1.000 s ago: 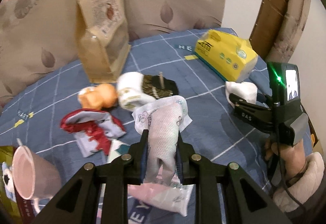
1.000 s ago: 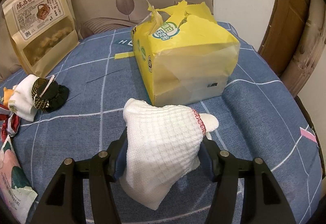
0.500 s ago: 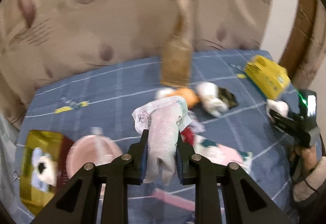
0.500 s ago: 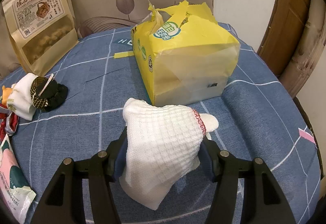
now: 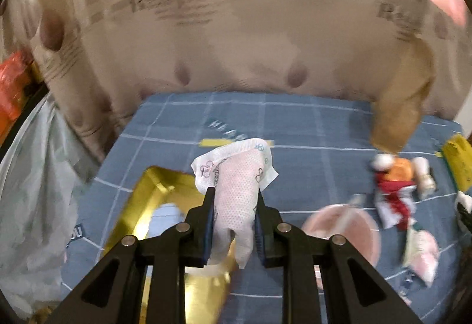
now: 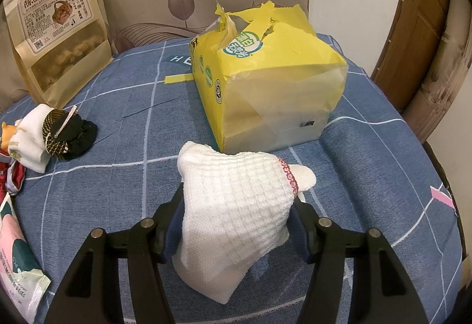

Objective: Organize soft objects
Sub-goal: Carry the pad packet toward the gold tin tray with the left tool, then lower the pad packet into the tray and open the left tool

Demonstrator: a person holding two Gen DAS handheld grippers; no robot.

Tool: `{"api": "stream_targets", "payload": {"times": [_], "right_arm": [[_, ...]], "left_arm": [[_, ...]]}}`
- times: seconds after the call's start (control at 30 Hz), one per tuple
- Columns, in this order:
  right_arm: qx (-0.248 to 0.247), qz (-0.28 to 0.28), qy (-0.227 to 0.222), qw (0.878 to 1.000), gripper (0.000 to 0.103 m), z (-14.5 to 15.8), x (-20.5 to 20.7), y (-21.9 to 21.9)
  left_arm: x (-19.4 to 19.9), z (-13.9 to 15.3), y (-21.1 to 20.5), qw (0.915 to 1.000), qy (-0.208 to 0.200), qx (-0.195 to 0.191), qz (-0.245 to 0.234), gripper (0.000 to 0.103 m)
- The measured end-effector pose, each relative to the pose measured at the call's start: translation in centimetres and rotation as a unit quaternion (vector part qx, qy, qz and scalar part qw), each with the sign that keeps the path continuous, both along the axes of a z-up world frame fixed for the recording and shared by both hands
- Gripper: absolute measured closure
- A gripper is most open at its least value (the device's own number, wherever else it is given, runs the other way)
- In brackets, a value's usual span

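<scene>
My left gripper [image 5: 233,200] is shut on a white dotted wipe packet [image 5: 236,176] and holds it in the air above a gold box [image 5: 153,206] on the blue checked cloth. My right gripper [image 6: 236,206] is shut on a white knitted cloth [image 6: 236,206] with a red trim, held just in front of a yellow tissue pack [image 6: 265,82]. A rolled white sock with a black and gold band [image 6: 47,132] lies at the left in the right wrist view.
A pink cup [image 5: 345,232], a red and white wrapper [image 5: 395,203], an orange toy [image 5: 398,167] and a pink packet [image 5: 421,253] lie right of my left gripper. A brown snack bag [image 6: 56,46] leans on the cushion. A clear plastic bag [image 5: 35,191] hangs at the left edge.
My left gripper has swung left with the wipe packet, from over the pile of objects to above the gold box. The right gripper has held still with the knitted cloth.
</scene>
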State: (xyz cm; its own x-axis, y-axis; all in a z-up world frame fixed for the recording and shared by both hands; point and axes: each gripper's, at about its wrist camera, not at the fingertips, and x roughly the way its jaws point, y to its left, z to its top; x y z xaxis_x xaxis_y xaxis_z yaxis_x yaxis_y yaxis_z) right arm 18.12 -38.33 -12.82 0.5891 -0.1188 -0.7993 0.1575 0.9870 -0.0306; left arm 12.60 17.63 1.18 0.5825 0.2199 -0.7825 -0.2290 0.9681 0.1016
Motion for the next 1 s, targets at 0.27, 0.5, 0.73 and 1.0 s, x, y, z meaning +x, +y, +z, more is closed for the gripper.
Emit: {"api": "stream_targets", "payload": {"times": [0.27,0.5,0.73,1.0], "right_arm": [[0.000,0.001,0.000,1.000,0.045,0.0,0.0,0.0],[-0.003,0.000,0.001,1.000,0.045,0.0,0.0,0.0],[-0.003,0.000,0.001,1.000,0.045,-0.1,0.1,0.1],[-0.004,0.001,0.001,1.000,0.045,-0.1,0.1,0.1]], "left_arm": [[1.1,-3.7,6.1,0.9981,0.049,0.005,0.037,0.080],[2.6,-6.5,7.9,0.9954,0.081,0.002,0.050,0.080],[3.2,-8.2,9.1,0.9934,0.097,-0.005,0.062,0.077],[2.8,-8.1,9.3,0.9931,0.100,-0.007,0.061,0.048]]}}
